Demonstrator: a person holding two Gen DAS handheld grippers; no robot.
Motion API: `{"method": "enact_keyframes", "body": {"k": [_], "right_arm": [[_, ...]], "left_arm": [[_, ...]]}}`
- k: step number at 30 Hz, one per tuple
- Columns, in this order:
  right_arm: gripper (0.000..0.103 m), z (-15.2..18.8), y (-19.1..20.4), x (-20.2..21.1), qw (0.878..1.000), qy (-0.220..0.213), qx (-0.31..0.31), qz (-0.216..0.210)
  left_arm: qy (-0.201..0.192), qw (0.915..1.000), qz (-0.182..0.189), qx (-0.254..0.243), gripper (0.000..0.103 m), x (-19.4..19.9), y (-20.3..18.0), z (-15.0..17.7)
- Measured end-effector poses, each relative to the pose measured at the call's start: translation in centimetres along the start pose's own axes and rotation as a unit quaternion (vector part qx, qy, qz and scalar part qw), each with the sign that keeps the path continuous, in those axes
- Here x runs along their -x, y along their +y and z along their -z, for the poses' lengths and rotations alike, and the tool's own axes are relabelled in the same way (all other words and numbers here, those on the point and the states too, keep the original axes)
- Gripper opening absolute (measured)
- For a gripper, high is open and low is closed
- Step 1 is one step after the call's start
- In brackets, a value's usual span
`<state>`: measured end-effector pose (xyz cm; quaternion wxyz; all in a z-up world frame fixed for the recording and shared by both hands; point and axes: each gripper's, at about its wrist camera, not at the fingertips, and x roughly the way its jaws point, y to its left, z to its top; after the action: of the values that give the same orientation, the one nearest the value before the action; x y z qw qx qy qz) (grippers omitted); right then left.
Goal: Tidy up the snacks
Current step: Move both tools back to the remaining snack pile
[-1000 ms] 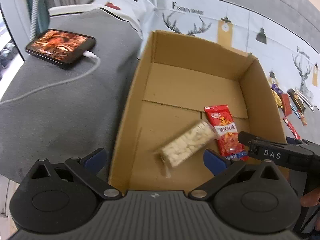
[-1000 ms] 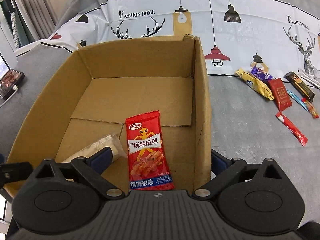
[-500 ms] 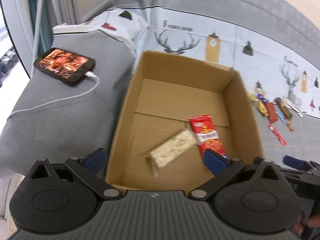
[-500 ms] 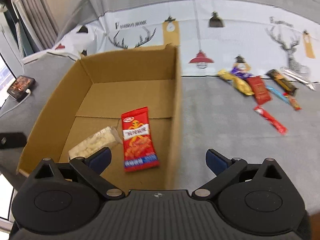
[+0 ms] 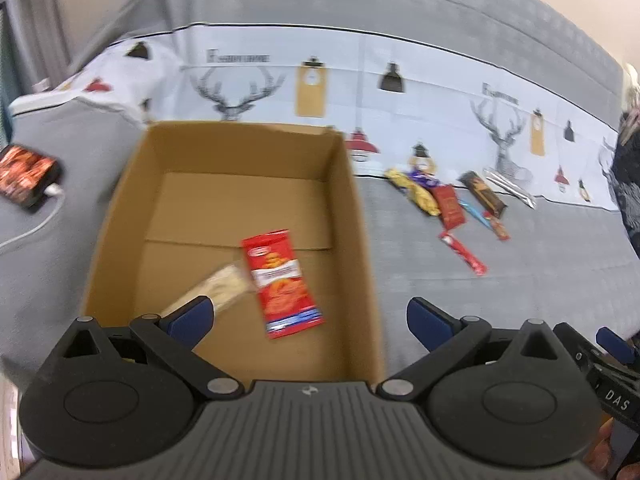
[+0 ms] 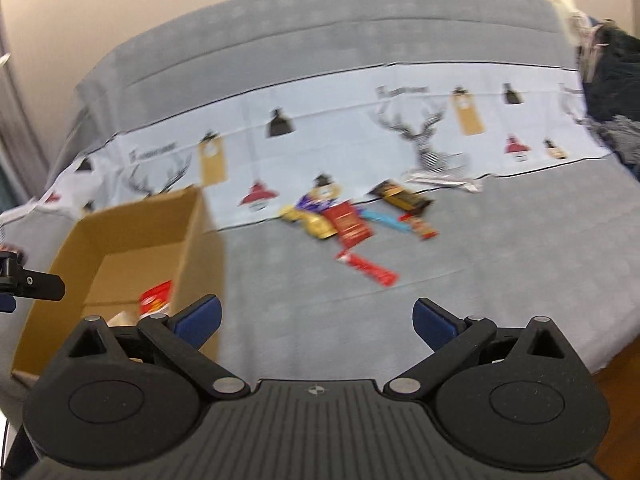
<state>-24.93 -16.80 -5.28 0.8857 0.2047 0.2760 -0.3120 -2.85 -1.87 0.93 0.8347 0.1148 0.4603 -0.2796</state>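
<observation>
An open cardboard box [image 5: 356, 208] lies on the grey bed and holds a red snack packet [image 5: 282, 280] and a pale cracker pack [image 5: 222, 286]. The box also shows at the left of the right wrist view [image 6: 200, 240]. Several loose snacks lie to its right: a yellow packet [image 5: 420, 196], a red packet [image 5: 450, 206], a red stick [image 5: 464, 254] and a dark bar [image 5: 482, 194]. They show in the right wrist view too, with the red stick [image 6: 368, 268] nearest. My left gripper [image 5: 308, 316] is open and empty above the box's near edge. My right gripper [image 6: 316, 320] is open and empty over bare bedding.
A phone [image 5: 26, 178] on a white cable lies left of the box. A printed cloth [image 5: 360, 92] with deer and lamps runs along the back. Dark clothing [image 6: 612, 76] sits at the far right. The bed's right edge [image 6: 616, 344] drops to the floor.
Both grippers have swung right and pulled back from the box. The right gripper now faces the loose snacks instead of the box. The box's contents have not moved.
</observation>
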Motion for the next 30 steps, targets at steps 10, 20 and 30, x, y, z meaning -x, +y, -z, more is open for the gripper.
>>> {"method": "enact_keyframes", "body": {"k": [10, 20, 30], "right_arm": [[0.102, -2.7, -7.2, -3.1, 0.999, -0.008, -0.032, 0.031], [0.102, -7.9, -12.7, -15.5, 0.999, 0.007, -0.004, 0.035], [0.102, -11.7, -12.8, -31.9, 0.995, 0.053, 0.079, 0.023]], "left_arm": [[0.045, 0.999, 0.004, 0.004, 0.103, -7.7, -9.5, -6.5], [0.143, 0.9884, -0.03, 0.04, 0.103, -25.0, -14.9, -12.9], [0.186, 0.976, -0.038, 0.107, 0.103, -36.9, -14.2, -15.5]]}}
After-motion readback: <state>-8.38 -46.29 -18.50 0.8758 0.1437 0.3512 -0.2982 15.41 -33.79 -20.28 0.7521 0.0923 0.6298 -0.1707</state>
